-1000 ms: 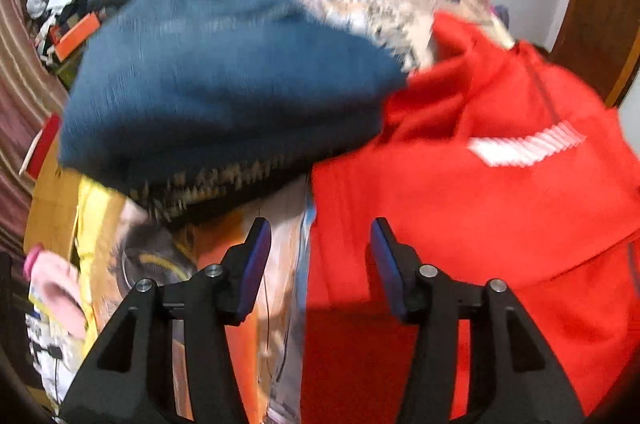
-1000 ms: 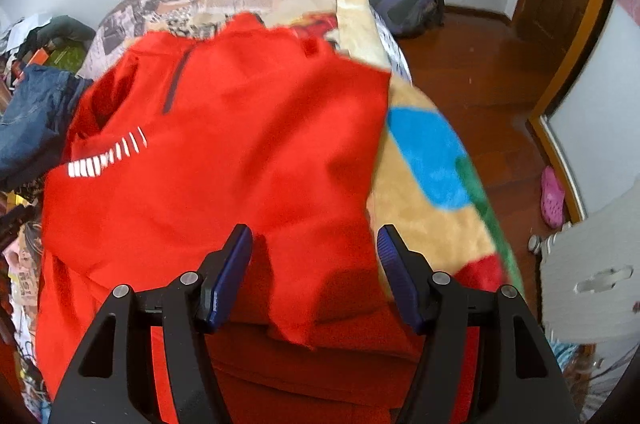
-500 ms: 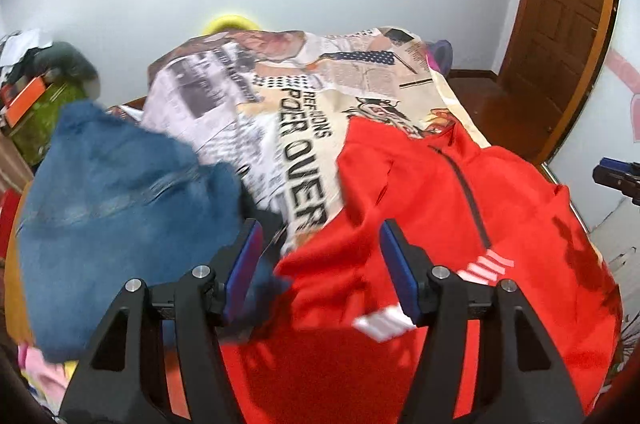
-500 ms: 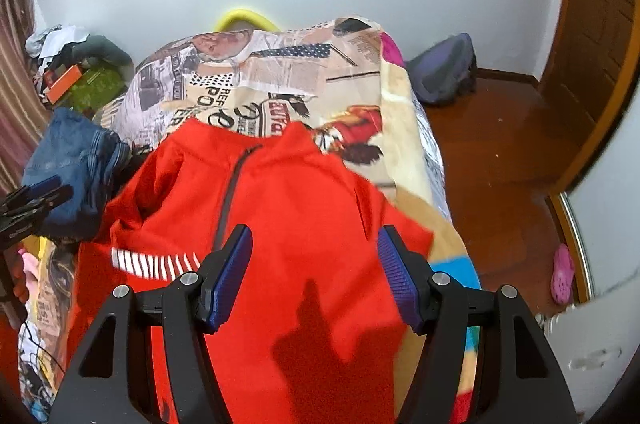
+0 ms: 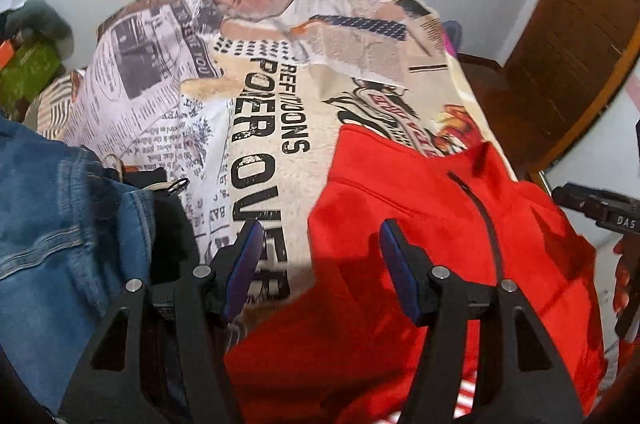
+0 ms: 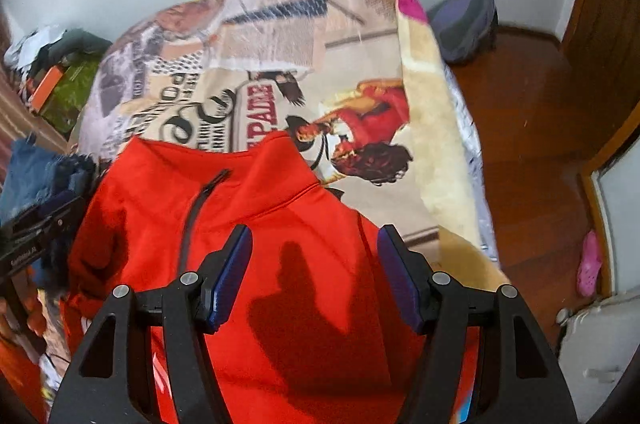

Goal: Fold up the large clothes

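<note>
A red zip-neck jacket [image 5: 420,224] lies spread on the bed, collar toward the far wall; it also shows in the right wrist view [image 6: 272,224]. My left gripper [image 5: 320,244] is open and empty, hovering above the jacket's left shoulder edge and the printed blanket [image 5: 260,104]. My right gripper [image 6: 314,252] is open and empty above the jacket's right shoulder, just below the collar. The right gripper's body shows at the right edge of the left wrist view [image 5: 600,208], and the left gripper's body shows at the left edge of the right wrist view [image 6: 32,236].
Blue jeans [image 5: 52,224] lie piled at the bed's left side. Clutter with a green box [image 6: 68,92] sits far left. A purple bag [image 6: 464,24] and a pink shoe [image 6: 588,264] lie on the wooden floor right of the bed. A wooden door [image 5: 580,24] stands at right.
Both grippers tilted up and moved toward the jacket's collar end. The view went from the jacket's lower body to its shoulders. Both stayed open.
</note>
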Demonstrator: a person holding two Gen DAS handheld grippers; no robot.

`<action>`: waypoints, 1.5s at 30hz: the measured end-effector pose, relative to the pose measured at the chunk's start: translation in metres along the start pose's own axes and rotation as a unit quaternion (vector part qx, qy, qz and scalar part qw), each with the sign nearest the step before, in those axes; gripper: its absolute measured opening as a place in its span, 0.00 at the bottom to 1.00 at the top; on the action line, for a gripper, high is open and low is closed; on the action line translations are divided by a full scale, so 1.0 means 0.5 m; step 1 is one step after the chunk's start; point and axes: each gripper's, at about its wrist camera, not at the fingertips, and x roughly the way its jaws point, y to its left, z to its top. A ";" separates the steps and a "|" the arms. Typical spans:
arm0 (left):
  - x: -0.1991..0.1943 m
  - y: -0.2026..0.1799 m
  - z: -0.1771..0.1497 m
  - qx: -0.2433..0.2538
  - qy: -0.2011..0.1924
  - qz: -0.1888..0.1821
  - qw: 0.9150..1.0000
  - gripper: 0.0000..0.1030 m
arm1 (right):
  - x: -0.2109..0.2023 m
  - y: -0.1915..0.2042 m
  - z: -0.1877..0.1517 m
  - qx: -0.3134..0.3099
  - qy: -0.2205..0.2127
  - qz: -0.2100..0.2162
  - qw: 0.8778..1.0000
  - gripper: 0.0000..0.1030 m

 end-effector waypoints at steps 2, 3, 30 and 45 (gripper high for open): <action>0.024 0.001 0.006 -0.006 0.008 -0.005 1.000 0.59 | 0.032 -0.010 0.012 0.016 0.017 0.009 1.000 0.59; 0.043 0.001 0.010 -0.012 0.015 -0.012 1.000 0.59 | 0.054 -0.018 0.018 0.030 0.030 0.019 0.999 0.59; -0.219 -0.075 0.016 0.064 -0.037 -0.113 0.991 0.01 | -0.283 0.037 -0.046 -0.010 -0.108 0.077 0.991 0.01; -0.235 -0.058 -0.119 0.073 -0.029 -0.086 0.993 0.00 | -0.213 0.069 -0.121 -0.061 -0.030 0.044 0.997 0.26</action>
